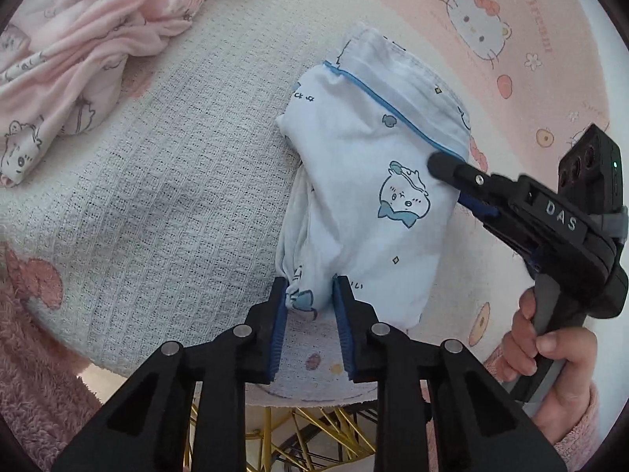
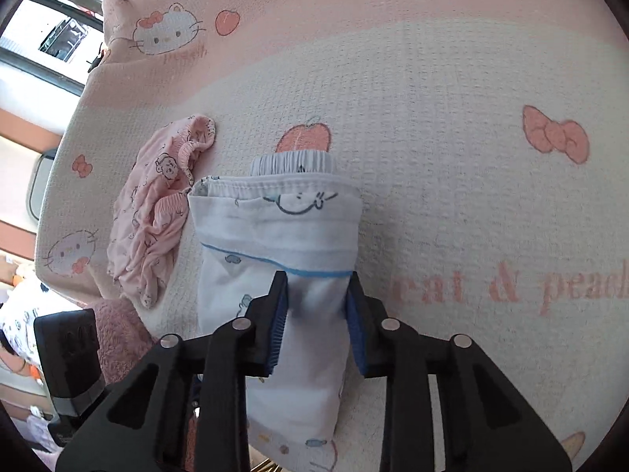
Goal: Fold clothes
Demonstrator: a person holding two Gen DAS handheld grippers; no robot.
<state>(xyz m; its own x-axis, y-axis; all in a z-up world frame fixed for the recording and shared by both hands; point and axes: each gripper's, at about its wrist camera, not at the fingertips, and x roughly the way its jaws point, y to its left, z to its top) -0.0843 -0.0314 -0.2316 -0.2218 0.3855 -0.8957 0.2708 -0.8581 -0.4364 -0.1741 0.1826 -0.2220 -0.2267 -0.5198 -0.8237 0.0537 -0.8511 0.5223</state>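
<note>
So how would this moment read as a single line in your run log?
step: grip to fold | left gripper: shut on white garment near end | right gripper: shut on its blue-trimmed side | pink garment: unfolded beside

Smooth cotton garment (image 1: 365, 196); rough waffle-weave blanket (image 1: 177, 196).

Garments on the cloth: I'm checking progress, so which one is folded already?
The white garment with blue trim, held in both jaws. The pink garment beside it lies crumpled.
</note>
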